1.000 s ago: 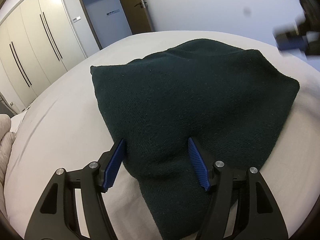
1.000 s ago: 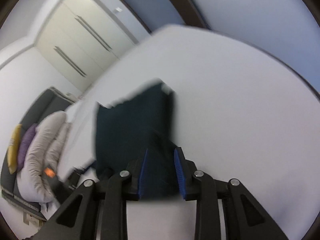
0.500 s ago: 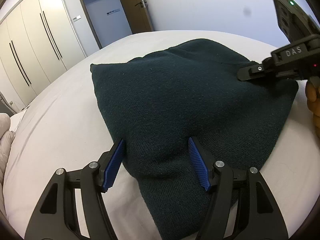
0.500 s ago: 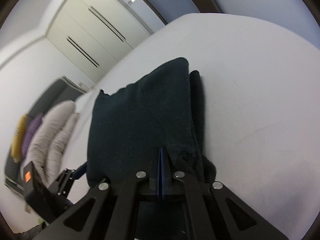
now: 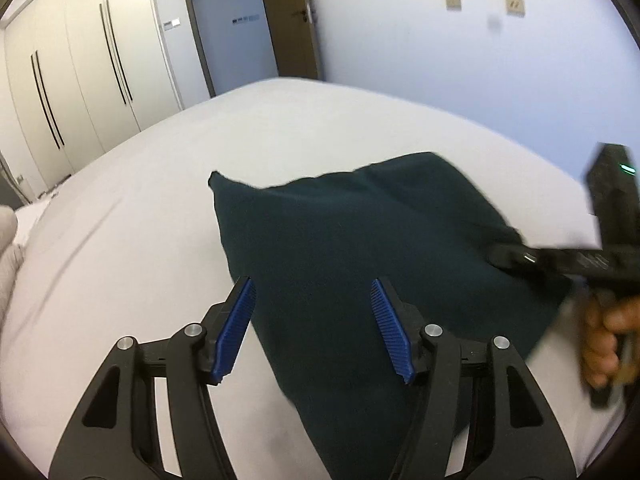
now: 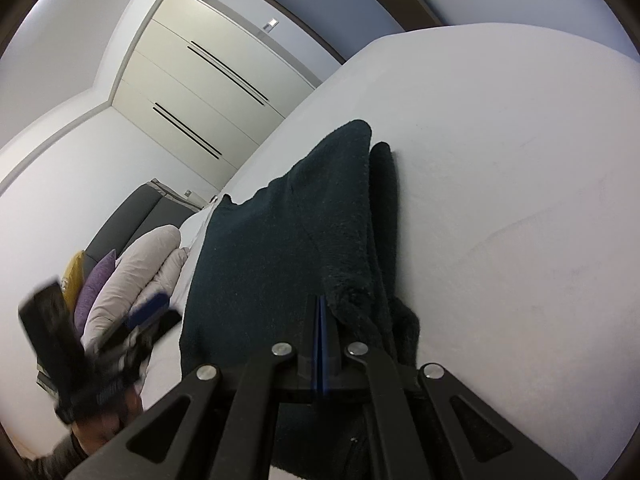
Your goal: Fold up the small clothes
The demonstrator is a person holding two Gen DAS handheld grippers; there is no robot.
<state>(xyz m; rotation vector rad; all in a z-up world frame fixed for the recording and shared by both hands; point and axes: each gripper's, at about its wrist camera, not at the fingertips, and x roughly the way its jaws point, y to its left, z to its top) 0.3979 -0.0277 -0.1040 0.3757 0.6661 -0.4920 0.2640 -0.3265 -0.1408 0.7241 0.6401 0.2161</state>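
Your left gripper (image 5: pixel 312 320) hangs fingers apart over the dark sweater (image 5: pixel 360 248); only your right view shows your right gripper (image 6: pixel 321 320) pinched together (pillows (image 6: pixel 132 272) behind).

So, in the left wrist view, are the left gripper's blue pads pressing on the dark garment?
No, the left gripper stands open above the dark garment, touching nothing.

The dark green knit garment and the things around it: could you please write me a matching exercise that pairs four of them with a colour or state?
Things:
1. left gripper
2. right gripper
3. knit garment
4. purple cushion

States:
A. leans among the pillows at the head of the bed
B. jaws shut
C. jaws open, nothing pinched
D. dark green, lying on the white sheet

Pairs: 1-C, 2-B, 3-D, 4-A
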